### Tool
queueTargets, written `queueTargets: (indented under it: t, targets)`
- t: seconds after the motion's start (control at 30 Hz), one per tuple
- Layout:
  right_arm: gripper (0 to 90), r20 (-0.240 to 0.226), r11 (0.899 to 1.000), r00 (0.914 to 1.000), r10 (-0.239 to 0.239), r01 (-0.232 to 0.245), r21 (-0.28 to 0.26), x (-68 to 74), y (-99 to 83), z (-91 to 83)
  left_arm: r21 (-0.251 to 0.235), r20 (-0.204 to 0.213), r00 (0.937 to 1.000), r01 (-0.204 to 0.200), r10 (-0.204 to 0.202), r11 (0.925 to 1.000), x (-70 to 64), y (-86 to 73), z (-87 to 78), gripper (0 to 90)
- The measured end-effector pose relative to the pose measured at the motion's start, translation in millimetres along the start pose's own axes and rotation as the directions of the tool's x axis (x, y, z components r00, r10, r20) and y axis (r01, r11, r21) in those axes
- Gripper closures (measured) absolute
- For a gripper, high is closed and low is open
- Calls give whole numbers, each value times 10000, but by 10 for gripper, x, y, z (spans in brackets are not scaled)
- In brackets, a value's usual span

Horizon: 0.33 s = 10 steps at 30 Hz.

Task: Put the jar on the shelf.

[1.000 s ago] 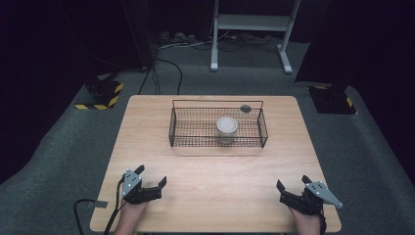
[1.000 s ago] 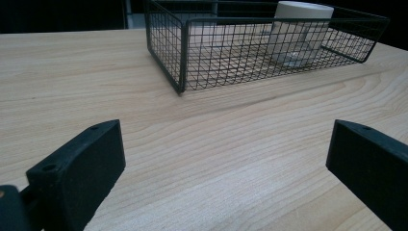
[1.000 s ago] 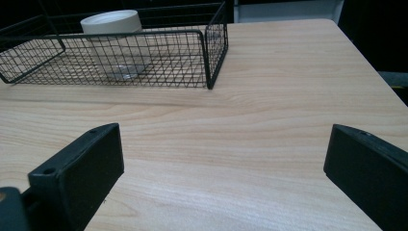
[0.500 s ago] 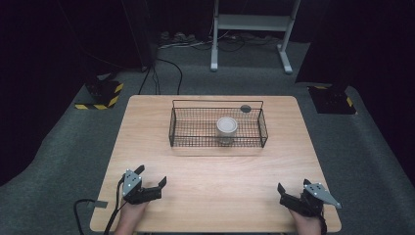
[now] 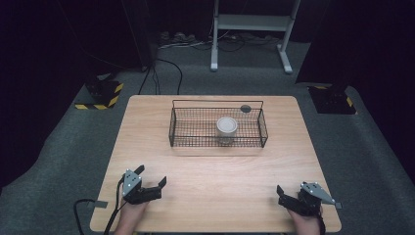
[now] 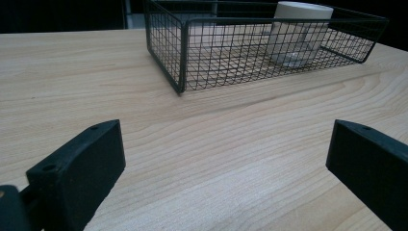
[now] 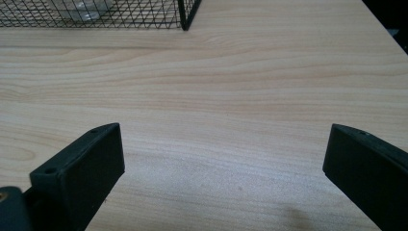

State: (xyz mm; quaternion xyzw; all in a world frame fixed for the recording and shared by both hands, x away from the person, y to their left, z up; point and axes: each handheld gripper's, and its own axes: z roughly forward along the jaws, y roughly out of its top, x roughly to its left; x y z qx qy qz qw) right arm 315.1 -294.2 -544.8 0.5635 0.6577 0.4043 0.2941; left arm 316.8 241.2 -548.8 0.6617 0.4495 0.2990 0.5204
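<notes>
Jaws on both grippers stand wide apart with nothing between them, as each gripper view confirms. Your left gripper [image 5: 149, 182] rests near the front left corner of the table [image 5: 220, 171], and your right gripper [image 5: 288, 196] near the front right corner. Compare the high view with the frames from a second and half a second ago: neither gripper has shifted noticeably, and the basket and its contents have stayed where they were. Treat this as an idle start position; no approach has begun. The wire basket [image 5: 171, 128] sits toward the far middle of the table, well apart from both grippers. Inside it, right of centre, stands a jar [image 5: 227, 128] with a white lid, upright. The left gripper view shows the same jar [image 6: 297, 36] behind the mesh of the basket [image 6: 185, 57]. A small dark round object [image 5: 245, 108] lies by the basket's far rim; what it is cannot be told. Expect the next move to be a reach forward over the basket rim toward the jar.
</notes>
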Motion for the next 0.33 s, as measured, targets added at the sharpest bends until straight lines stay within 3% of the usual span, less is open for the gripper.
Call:
queueTargets:
  t: [0.23,0.33]
  targets:
    - [0,-77,9990,9995,317,-315,324,-32,14,35,8,2,10000,46,-46,10000,4,0,1,3]
    - [0,13,9986,9997,242,-242,470,-21,21,52,0,-51,9999,-99,99,10000,-11,0,2,3]
